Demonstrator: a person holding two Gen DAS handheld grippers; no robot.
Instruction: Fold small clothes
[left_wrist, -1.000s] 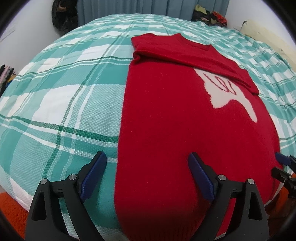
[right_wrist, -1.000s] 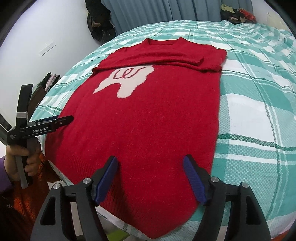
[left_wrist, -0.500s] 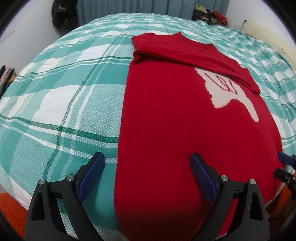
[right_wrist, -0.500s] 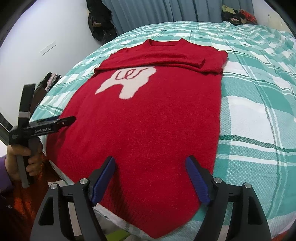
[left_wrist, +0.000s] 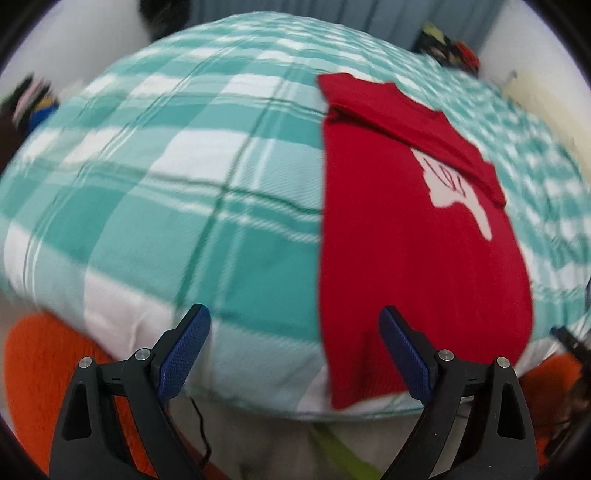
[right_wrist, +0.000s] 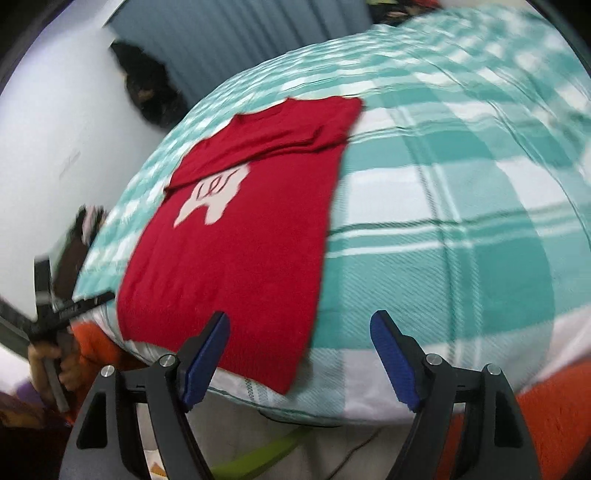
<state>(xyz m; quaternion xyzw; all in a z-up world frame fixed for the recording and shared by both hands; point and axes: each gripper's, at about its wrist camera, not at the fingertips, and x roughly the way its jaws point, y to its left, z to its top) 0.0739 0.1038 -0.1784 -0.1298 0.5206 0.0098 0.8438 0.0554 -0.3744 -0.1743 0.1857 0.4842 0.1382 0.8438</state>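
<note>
A red sweater (left_wrist: 413, 236) with a white motif lies flat on the teal plaid bed, sleeves folded across the top, hem at the near edge. It also shows in the right wrist view (right_wrist: 243, 243). My left gripper (left_wrist: 293, 354) is open and empty, held off the bed's near edge, left of the hem's left corner. My right gripper (right_wrist: 299, 354) is open and empty, off the bed edge near the hem's right corner. The left gripper also shows at the far left of the right wrist view (right_wrist: 66, 314), held in a hand.
The teal plaid bedspread (left_wrist: 166, 192) covers the bed. An orange rug (left_wrist: 37, 362) lies on the floor below the bed edge. A dark bag (right_wrist: 147, 88) hangs on the wall by the curtain. Clothes (left_wrist: 450, 48) are piled at the bed's far side.
Both grippers have pulled back from over the sweater's hem to beyond the bed edge and swung outward. Both views are blurred with motion. The sweater has not moved.
</note>
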